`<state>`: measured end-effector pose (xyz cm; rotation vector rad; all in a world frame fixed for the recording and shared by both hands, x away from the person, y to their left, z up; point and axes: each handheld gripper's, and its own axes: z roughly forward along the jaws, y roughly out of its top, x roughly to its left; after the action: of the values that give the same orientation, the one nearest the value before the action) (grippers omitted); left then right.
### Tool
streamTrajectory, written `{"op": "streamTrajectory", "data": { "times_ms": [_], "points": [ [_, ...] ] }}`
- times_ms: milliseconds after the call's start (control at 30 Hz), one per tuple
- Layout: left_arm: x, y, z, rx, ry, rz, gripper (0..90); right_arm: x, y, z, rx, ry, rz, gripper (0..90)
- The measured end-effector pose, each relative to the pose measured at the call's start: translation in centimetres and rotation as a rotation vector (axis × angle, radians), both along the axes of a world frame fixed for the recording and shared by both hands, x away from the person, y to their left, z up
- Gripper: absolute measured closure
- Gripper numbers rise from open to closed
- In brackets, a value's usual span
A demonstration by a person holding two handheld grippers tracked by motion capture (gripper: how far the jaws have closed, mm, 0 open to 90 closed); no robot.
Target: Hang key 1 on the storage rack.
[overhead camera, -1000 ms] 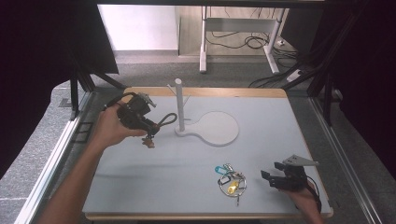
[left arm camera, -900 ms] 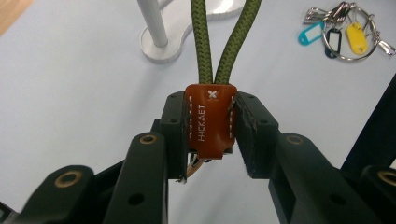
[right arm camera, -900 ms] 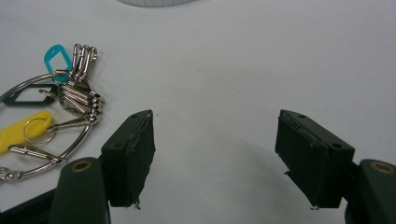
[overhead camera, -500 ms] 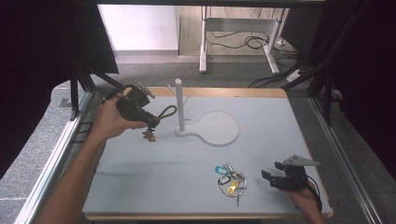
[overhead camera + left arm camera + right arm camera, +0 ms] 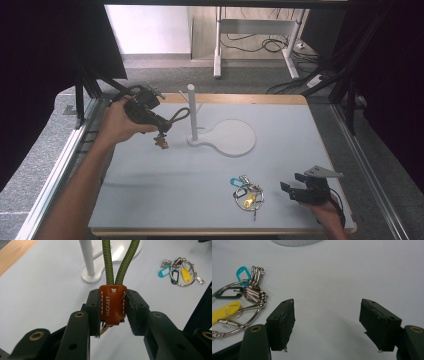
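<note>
Two strands of olive-green braided cord [image 5: 119, 261] run up out of a tan leather tab [image 5: 112, 304], white-stitched along its edges, marked with a small stitched cross and stamped lettering that is hard to read for certain. The left gripper [image 5: 112, 307] pinches this tab between its black jaws, one pad on each side. From above, the left gripper [image 5: 161, 131] is held in the air over the far-left part of the pale table [image 5: 165, 185], with the cord loop [image 5: 177, 116] curling toward the white post [image 5: 192, 111] of a stand whose round flat base [image 5: 231, 138] rests on the table; something small, perhaps metal, hangs below the tab. Near the front edge lies a key ring [image 5: 246, 191] carrying metal keys and clips with a teal tag, a black tag and a yellow tag [image 5: 222, 312]. Just beside it, to its right, the right gripper [image 5: 327, 325] sits low with jaws spread wide around bare tabletop.
</note>
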<state>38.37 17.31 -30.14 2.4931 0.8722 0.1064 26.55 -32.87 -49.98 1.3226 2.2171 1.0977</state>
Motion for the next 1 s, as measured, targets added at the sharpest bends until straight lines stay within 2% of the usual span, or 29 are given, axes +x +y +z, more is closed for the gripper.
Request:
{"op": "streamTrajectory", "data": {
  "times_ms": [500, 1000],
  "points": [
    [2.1, 0.1, 0.7, -0.021, 0.008, 0.039, 66.6, 0.0, 0.1, 0.0, -0.004, -0.003, 0.004, 28.2],
    [3.4, 1.7, 1.1, -0.053, 0.017, 0.089, 66.6, 0.1, -0.1, 0.0, -0.001, 0.002, 0.001, 28.2]
  ]
}}
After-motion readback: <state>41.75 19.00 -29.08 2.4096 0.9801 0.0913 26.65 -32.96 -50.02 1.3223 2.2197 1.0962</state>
